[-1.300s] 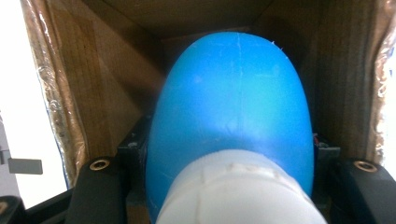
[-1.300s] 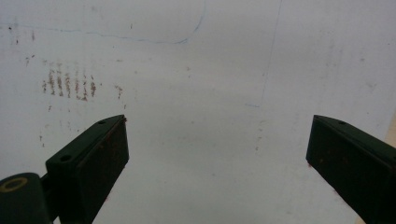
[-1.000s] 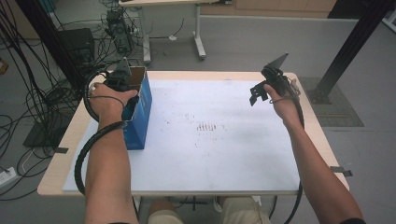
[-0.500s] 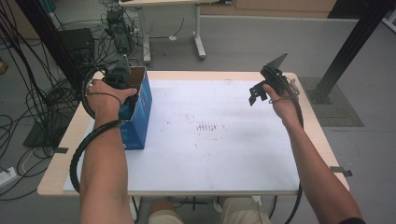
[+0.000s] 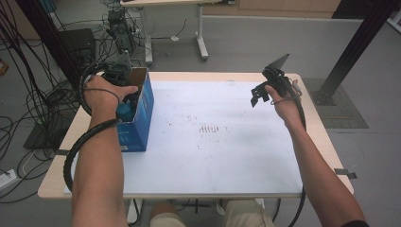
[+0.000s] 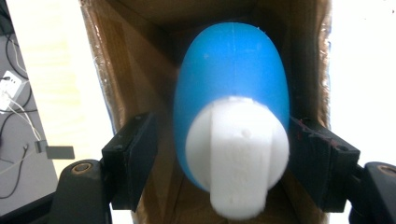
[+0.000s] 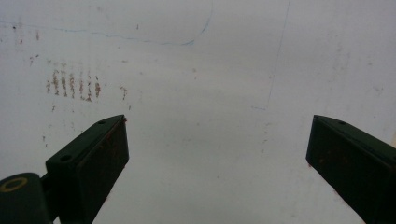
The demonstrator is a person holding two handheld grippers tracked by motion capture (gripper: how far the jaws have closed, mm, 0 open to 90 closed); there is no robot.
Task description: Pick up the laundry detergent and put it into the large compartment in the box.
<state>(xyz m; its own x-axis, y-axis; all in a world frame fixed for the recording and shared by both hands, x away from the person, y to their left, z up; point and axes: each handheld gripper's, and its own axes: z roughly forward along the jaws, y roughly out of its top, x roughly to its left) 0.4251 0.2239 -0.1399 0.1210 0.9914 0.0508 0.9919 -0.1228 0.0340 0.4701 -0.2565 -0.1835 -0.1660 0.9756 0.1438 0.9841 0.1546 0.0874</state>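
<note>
Blue egg-shaped toy (image 6: pixel 231 88), white, perhaps foam, base

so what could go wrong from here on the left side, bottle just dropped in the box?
1. The left gripper has just been opening, but its right pad looks against the blue bottle; lifting might drag it out.
2. The jaws sit inside the narrow cardboard box; a skewed withdrawal could catch a wall and tip it near the table edge.

High view looks down on the table (image 5: pixel 198 156); both tongs' views sit close, sharing it.
</note>
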